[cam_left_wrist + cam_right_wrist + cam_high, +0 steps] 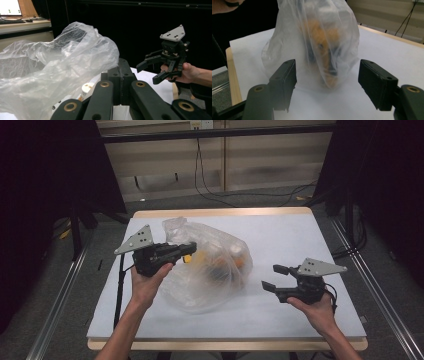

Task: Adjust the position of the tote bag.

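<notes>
A clear plastic bag [210, 265] holding orange and white items lies at the middle of the bench [300, 235], its mouth toward the far left corner. The left gripper [189, 249] is pressed together beside the bag's upper edge; whether film is pinched between the jaws cannot be told. The right gripper [274, 277] waits with jaws apart, clear of the bag's right side. Judging by this, the work looks barely begun: nothing is out of the bag.
</notes>
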Motion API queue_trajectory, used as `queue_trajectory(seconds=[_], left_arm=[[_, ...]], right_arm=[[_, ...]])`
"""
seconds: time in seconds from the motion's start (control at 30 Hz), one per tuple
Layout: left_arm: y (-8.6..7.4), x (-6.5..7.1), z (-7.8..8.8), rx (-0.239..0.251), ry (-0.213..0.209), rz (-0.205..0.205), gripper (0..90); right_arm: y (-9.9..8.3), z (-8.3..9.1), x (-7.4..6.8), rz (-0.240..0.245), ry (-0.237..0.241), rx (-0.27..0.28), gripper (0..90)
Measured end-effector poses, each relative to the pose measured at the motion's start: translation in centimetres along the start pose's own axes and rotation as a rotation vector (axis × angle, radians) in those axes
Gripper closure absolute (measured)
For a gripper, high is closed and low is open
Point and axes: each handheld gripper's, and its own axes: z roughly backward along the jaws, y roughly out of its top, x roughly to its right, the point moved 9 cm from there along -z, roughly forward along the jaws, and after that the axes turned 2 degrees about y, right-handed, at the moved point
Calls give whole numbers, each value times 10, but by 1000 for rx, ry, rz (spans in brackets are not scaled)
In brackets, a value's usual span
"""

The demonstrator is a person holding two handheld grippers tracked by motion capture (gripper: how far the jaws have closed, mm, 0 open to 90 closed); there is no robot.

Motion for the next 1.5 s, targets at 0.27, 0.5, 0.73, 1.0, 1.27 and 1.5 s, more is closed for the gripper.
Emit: queue_trajectory(seconds=[0.27, 0.5, 0.73, 1.0, 1.27, 1.5], left_arm=[[12, 6, -4, 19, -38, -19, 900], [21, 16, -12, 16, -66, -46, 900], [28, 18, -20, 12, -84, -56, 900], [32, 20, -25, -2, -98, -59, 900], [31, 18, -27, -10, -102, -45, 900], [24, 13, -19, -6, -84, -27, 794]], right_arm=[[32, -27, -13, 48, 62, 16, 312], [65, -41, -19, 58, 103, 67, 336], [95, -55, -28, 93, 147, 96, 374], [122, -76, -37, 147, 182, 87, 480], [132, -89, -49, 186, 221, 83, 736], [126, -86, -41, 148, 216, 93, 900]])
